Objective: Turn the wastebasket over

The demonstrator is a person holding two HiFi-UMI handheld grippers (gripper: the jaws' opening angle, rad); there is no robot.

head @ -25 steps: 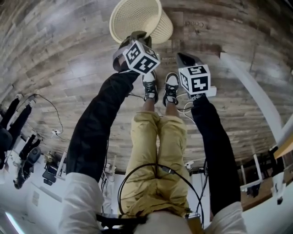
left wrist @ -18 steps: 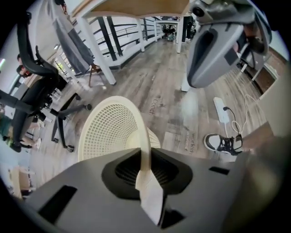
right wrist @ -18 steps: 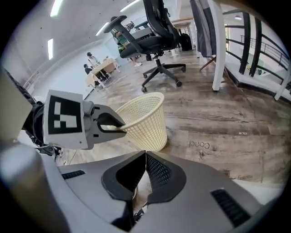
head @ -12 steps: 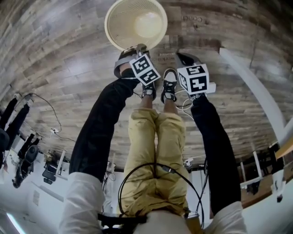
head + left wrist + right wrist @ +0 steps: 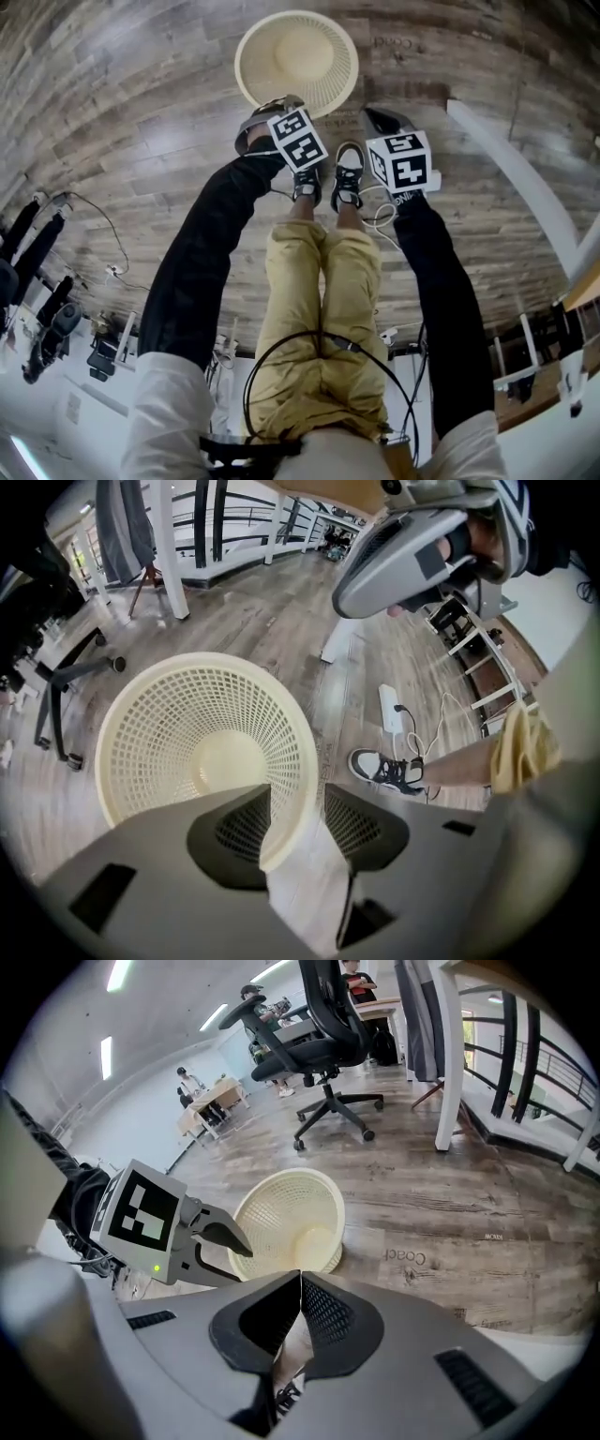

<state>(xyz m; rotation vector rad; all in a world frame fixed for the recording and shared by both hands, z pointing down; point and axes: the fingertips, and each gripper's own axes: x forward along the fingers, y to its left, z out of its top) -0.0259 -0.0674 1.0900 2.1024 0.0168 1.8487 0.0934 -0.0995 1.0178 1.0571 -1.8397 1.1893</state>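
Note:
The cream mesh wastebasket (image 5: 296, 56) stands on the wood floor with its mouth up, just beyond my feet. In the left gripper view its near rim (image 5: 281, 789) runs between the jaws of my left gripper (image 5: 298, 794). Those jaws are opening, and the right pad stands clear of the rim. In the head view my left gripper (image 5: 272, 101) hangs over the basket's near edge. My right gripper (image 5: 380, 117) hovers to the right of the basket, and its jaws meet with nothing in them (image 5: 300, 1277). The right gripper view shows the basket (image 5: 286, 1213) and the left gripper (image 5: 239, 1258) at its rim.
My shoes (image 5: 323, 178) stand right behind the basket. A white power strip (image 5: 391, 710) with cables lies beside them. A white beam (image 5: 511, 173) crosses the floor at the right. Office chairs (image 5: 328, 1044) and white posts (image 5: 169, 546) stand farther off.
The basket went from tilted on its side to standing mouth up. My left gripper swung with its rim, then its jaws spread apart. The right gripper stayed put.

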